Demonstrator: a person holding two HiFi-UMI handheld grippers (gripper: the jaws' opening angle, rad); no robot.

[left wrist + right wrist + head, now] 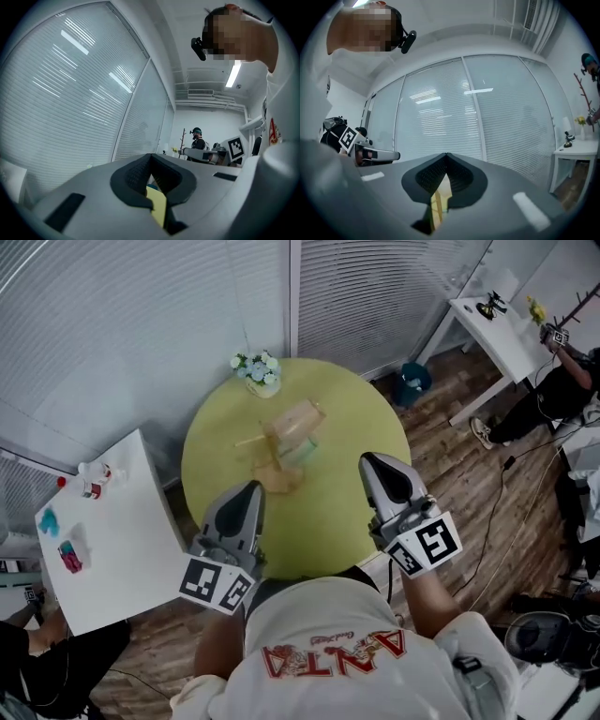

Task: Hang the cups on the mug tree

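Wooden mug tree (284, 442) well beyond shut fingers (247, 504)

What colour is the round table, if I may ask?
The table is yellow-green, best seen in head view.

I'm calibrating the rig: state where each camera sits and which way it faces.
Head view: on the person's head, looking steeply down at the yellow table; shows left gripper, right gripper and shirt.
Left gripper view: on the left gripper, level along its shut jaws toward the blinds; person's head above.
Right gripper view: on the right gripper, likewise facing blinds; person's head upper left.
Shared: both gripper views see the blinds and the other gripper.
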